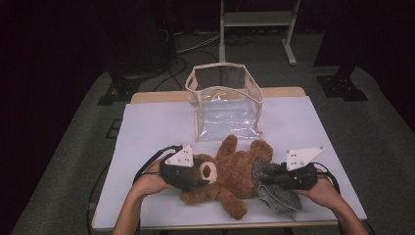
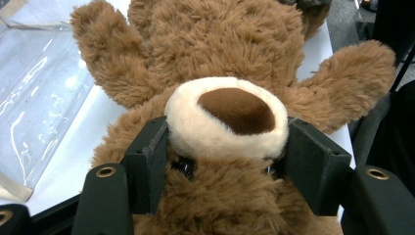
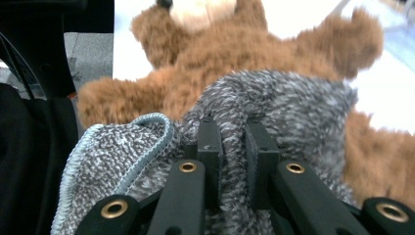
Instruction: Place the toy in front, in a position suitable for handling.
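A brown teddy bear (image 1: 235,182) lies on its back on the white table (image 1: 156,127), head toward the left. My left gripper (image 1: 203,172) is shut on the bear's head, and its jaws press both sides of the cream muzzle (image 2: 227,117). A grey knitted cloth (image 1: 280,197) covers the bear's lower body. My right gripper (image 1: 266,177) is shut on a fold of this grey cloth (image 3: 284,103), pinched between the two black jaws. The cloth has a pale blue hem (image 3: 147,142). The bear's legs under the cloth are partly hidden.
A clear plastic bag (image 1: 225,105) with a cream trim stands open just behind the bear, near the table's far edge. Its clear wall (image 2: 34,98) lies left of the bear's arm. A metal stand (image 1: 257,29) is on the floor beyond the table.
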